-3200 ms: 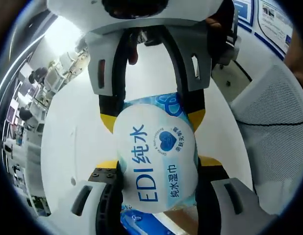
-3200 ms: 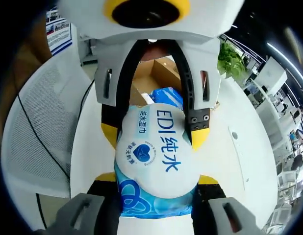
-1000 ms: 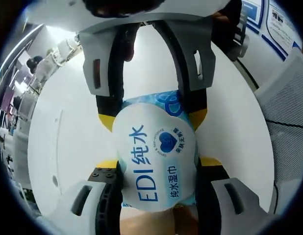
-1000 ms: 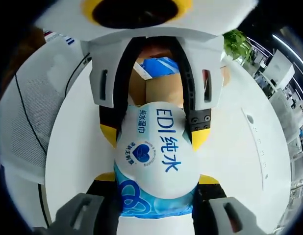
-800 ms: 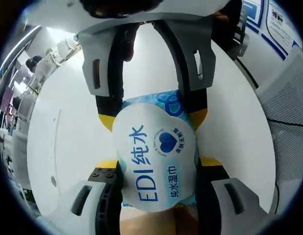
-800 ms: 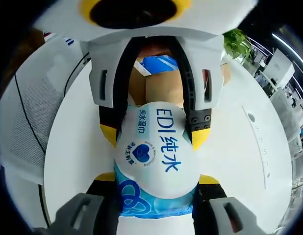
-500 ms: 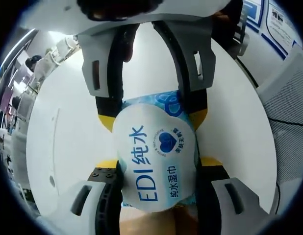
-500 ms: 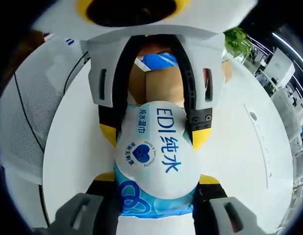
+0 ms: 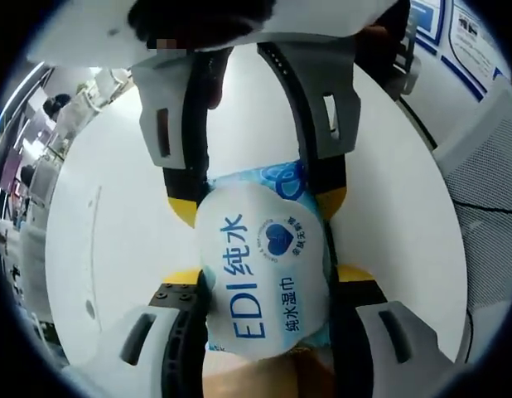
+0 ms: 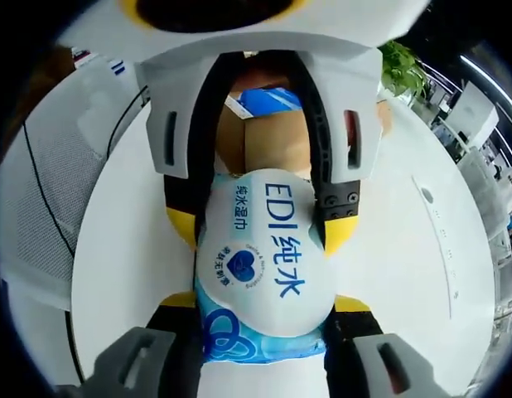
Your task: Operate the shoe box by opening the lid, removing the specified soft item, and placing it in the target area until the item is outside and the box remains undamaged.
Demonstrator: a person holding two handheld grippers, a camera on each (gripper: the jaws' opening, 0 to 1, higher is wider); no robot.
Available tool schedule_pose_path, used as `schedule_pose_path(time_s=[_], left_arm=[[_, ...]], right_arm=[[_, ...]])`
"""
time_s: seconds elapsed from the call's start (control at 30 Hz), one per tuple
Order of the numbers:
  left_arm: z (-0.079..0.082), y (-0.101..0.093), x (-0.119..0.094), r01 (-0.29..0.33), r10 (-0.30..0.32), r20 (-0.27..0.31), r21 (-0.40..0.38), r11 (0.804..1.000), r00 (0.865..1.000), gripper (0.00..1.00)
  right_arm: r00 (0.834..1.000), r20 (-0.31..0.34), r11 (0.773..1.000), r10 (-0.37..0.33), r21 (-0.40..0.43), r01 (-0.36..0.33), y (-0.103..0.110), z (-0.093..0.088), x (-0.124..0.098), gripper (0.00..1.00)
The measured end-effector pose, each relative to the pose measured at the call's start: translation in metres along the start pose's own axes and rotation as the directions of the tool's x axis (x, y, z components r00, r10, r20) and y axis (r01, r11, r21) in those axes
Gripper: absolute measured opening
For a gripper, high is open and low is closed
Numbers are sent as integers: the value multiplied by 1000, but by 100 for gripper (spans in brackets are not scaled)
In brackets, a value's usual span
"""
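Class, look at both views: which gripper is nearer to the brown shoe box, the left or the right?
Left. In the right gripper view, the left gripper sits between the camera and the shoe box. The right gripper grips the wipes pack at its near end.

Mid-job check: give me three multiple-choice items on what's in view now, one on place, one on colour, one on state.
1. Where is the wet wipes pack?
A. Between both grippers' jaws
B. Flat on the table, untouched
C. Under a closed lid

2. What colour is the lettering on its label?
A. Red
B. Blue
C. Green

3. What state is the right gripper in?
A. Open, empty
B. Shut on the pack
C. Shut on a chair

Key:
1 A, the left gripper and the right gripper's jaws flank it.
2 B, the print is blue.
3 B, its jaws press the pack's sides.
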State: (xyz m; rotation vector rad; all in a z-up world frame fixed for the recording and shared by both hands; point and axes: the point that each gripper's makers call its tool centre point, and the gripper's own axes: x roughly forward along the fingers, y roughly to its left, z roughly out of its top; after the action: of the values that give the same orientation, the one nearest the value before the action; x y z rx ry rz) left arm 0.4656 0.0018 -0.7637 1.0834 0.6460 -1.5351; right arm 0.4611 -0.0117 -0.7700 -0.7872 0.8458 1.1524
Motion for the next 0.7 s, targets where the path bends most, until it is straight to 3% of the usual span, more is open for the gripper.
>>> schedule_pose_path(time_s=[0.57, 0.7], left_arm=[[-1, 0, -20, -10, 10, 19, 27, 1000, 1000, 55], [-2, -1, -28, -19, 19, 34, 19, 1000, 999, 58]], right_arm=[[1000, 7, 1000, -24, 18, 24, 1, 3, -13, 51], [999, 20, 999, -39, 38, 38, 3, 6, -20, 50]])
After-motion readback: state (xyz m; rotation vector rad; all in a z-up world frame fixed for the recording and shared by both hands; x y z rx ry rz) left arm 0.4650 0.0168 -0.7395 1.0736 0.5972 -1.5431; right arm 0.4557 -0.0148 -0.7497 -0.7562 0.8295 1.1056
